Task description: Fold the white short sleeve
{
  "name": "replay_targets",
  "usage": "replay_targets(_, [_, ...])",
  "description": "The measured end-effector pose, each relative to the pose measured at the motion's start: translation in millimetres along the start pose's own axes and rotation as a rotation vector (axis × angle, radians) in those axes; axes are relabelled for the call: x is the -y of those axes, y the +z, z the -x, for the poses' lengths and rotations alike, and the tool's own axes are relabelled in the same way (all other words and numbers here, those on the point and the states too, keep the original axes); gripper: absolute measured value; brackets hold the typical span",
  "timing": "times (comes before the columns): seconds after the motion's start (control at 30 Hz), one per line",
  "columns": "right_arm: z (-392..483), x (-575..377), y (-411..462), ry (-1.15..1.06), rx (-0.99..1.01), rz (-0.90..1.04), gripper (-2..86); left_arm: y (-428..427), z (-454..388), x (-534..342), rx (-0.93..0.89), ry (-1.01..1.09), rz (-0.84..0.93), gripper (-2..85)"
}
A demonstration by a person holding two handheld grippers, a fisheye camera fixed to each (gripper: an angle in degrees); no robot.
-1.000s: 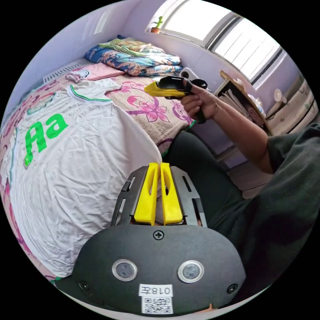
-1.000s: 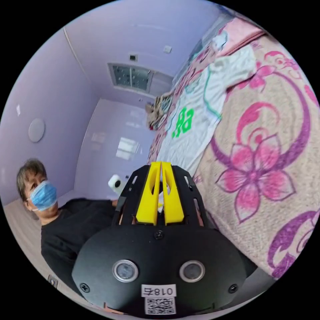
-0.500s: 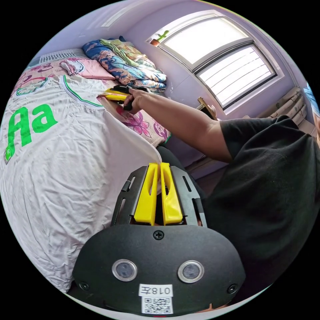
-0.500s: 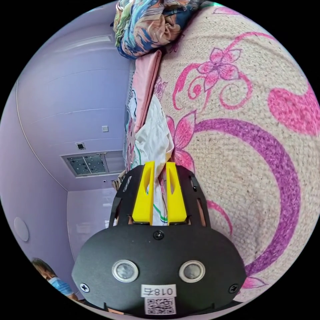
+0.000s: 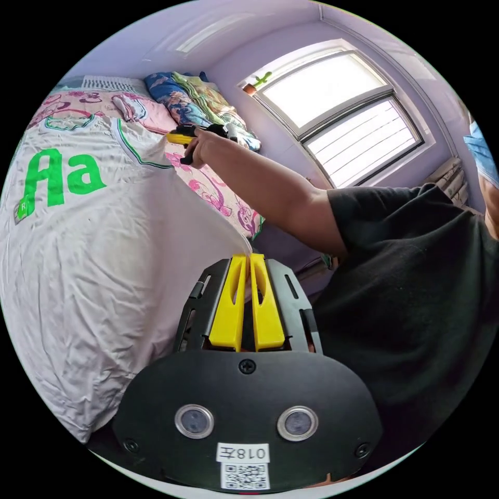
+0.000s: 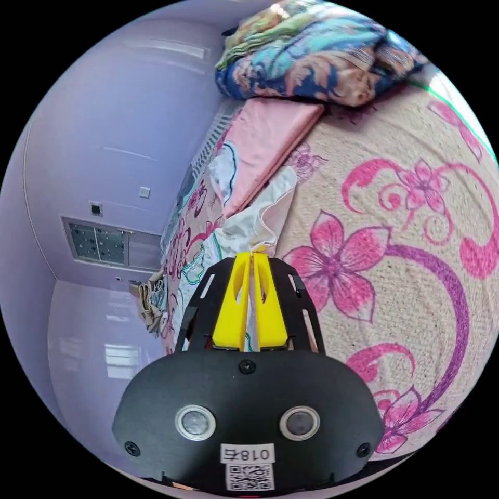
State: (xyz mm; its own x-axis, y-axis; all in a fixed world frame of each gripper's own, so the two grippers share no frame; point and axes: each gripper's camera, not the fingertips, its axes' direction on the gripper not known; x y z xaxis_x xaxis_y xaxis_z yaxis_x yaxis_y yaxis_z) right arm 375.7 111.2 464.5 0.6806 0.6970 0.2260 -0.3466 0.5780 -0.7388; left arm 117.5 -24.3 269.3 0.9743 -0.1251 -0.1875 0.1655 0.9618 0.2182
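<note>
In the left gripper view, the white short sleeve shirt lay spread flat on the bed, front up, its green lettering toward the far end. I judged the folding barely begun: no fold showed anywhere on it, and everything was left to do. My left hand-held gripper was clenched on the shirt's bottom corner, the one on the side nearest the window; both yellow jaws pressed together with a peak of white cloth pulled up between their tips. Farther along that same window-side edge of the shirt, my other arm reached out and my right hand-held gripper sat at the sleeve with the green trim, just short of the folded quilt.

In the right gripper view, the right hand-held gripper had its jaws closed to a bare slit, and a pinch of the white sleeve rose from between the tips, so I took it as grasping the sleeve edge. The sleeve was lifted a little off the flowered bed cover, with the pink folded cloth just beyond it and the quilt beyond that. With both window-side points held, I reckoned the next move was to carry that side over toward the shirt's middle.
</note>
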Motion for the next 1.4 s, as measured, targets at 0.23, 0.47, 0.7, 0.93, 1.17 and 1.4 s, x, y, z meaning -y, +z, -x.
replay_targets(0.23, [232,-82,112,-0.838,-0.298,0.239,0.0,19,65,-129,-0.001,-0.331,-0.236,-0.9])
replay_targets(0.47, [305,-193,212,-1.254,-0.665,0.313,-0.1,105,110,-202,-0.039,-0.494,-0.228,-0.9])
replay_targets(0.7, [374,-204,191,-1.266,-0.629,0.171,0.4,153,80,-225,-0.044,-0.423,-0.259,-0.9])
replay_targets(0.93, [397,-230,227,-1.355,-0.639,0.479,4.8,249,134,-304,-0.199,-0.747,-0.207,-0.7])
replay_targets(1.17, [424,-205,172,-1.344,-0.388,0.547,12.6,239,105,-330,-0.023,-0.669,-0.234,6.9])
replay_targets(1.4, [432,-117,163,-1.109,-0.315,0.428,11.5,189,32,-370,0.225,-0.491,-0.347,7.9])
